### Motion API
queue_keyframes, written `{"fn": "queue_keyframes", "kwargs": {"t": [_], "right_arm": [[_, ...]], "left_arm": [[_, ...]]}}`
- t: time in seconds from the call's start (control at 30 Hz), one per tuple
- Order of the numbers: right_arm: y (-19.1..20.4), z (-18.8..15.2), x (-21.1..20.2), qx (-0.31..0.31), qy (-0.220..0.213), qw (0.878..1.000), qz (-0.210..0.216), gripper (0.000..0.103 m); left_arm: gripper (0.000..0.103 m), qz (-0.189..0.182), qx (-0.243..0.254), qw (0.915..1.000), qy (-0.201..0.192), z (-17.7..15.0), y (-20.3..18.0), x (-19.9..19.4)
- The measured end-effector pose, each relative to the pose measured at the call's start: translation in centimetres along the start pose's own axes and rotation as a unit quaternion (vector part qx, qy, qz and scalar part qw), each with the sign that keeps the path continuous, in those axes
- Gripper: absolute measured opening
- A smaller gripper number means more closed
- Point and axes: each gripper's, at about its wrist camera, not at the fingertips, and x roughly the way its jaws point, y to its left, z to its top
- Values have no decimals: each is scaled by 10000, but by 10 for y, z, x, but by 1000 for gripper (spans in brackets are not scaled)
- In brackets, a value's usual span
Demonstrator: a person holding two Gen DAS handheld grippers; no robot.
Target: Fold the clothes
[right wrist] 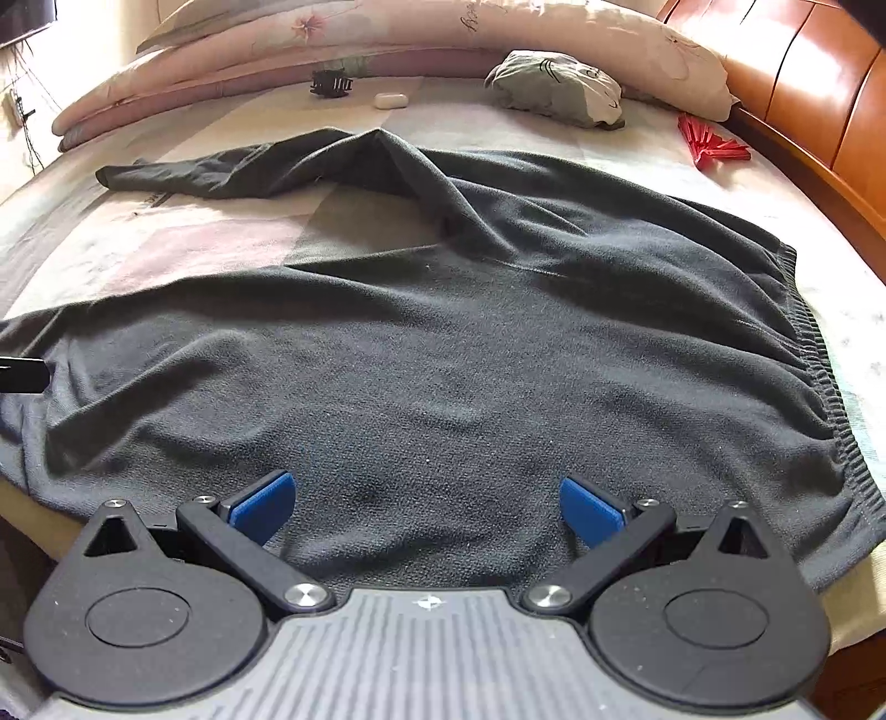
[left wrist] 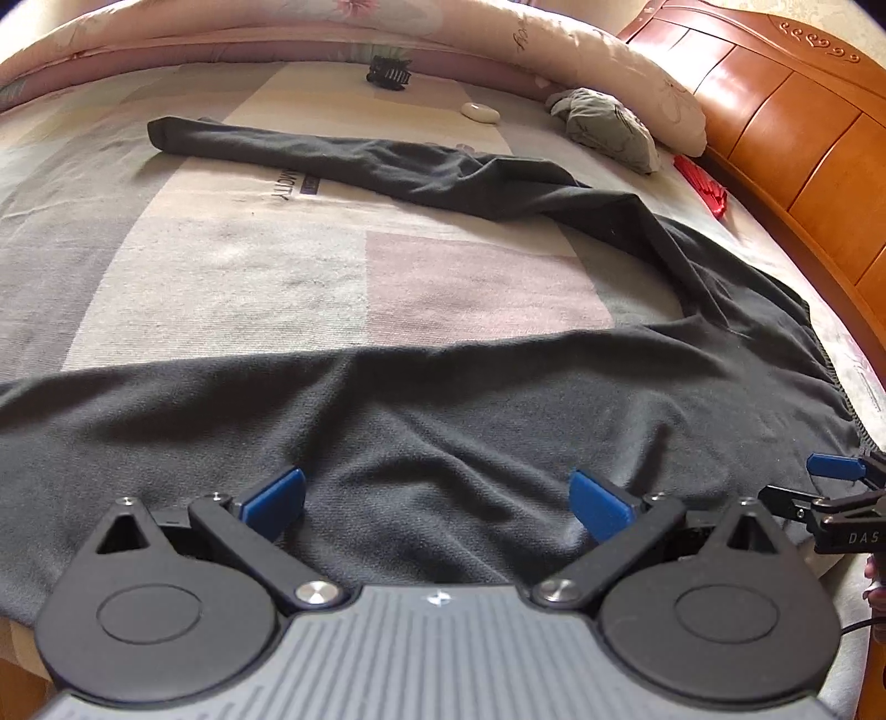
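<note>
While both grippers hover at the near bed edge, nothing is gripped: your left gripper (left wrist: 437, 498) has its blue pads spread wide over the near hem area, and your right gripper (right wrist: 426, 507) is spread just as wide, empty too.

Dark sweater (right wrist: 443, 343) lies mostly flat on the bedspread (left wrist: 221, 266), body nearest you and hanging slightly over the edge, ribbed hem (right wrist: 819, 360) running along the right side. It's wrinkled, not smoothed.

One sleeve (left wrist: 332, 155) runs off to the far left, laid out long.

Handling, my read: soft knit, light, floppy, no stiffness. It'll sag and bunch if you pinch one layer. Pads should hold it fine; slip looks unlikely. Take it at the ribbed hem corners or the shoulder seam, both layers together, pull taut before folding. Probably bring the sleeve in across the body first.

Far side: hair clip (left wrist: 387, 71), small white case (left wrist: 480, 112), wadded grey cloth (right wrist: 554, 88), red fan (right wrist: 714, 147), quilt (right wrist: 387, 33), wooden headboard (left wrist: 775, 111). All clear of the sweater.
</note>
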Motion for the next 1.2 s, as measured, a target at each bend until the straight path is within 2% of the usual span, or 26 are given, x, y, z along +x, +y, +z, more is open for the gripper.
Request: {"fn": "queue_keyframes", "kwargs": {"t": [0.13,0.33,0.5,0.7,0.83,0.87,1.03,1.2], "right_arm": [[-1,2,-19,136,-288,9993,207,103],[-9,-2,-47,318,-734,9953,550,103],[-27,-6,-60,707,-903,9890,936,103],[-23,5,-52,735,-760,9922,667,103],[-14,26,-40,669,-771,9922,720,102],[-10,33,-35,573,-768,9924,769,100],[21,83,-2,-128,-533,9938,965,73],[64,138,35,-755,-508,9883,1227,63]], "left_arm": [[101,58,-12,9999,-152,2,-1,-22],[101,90,335,9986,-405,22,-18,-40],[101,-156,653,9968,-433,39,-34,-33],[101,-444,777,9954,-356,53,-31,-11],[101,-486,680,9961,-284,60,-12,5],[101,-465,646,9965,-271,62,-6,9],[101,-259,311,9987,-308,78,34,20],[101,39,204,9992,-356,100,69,35]]}}
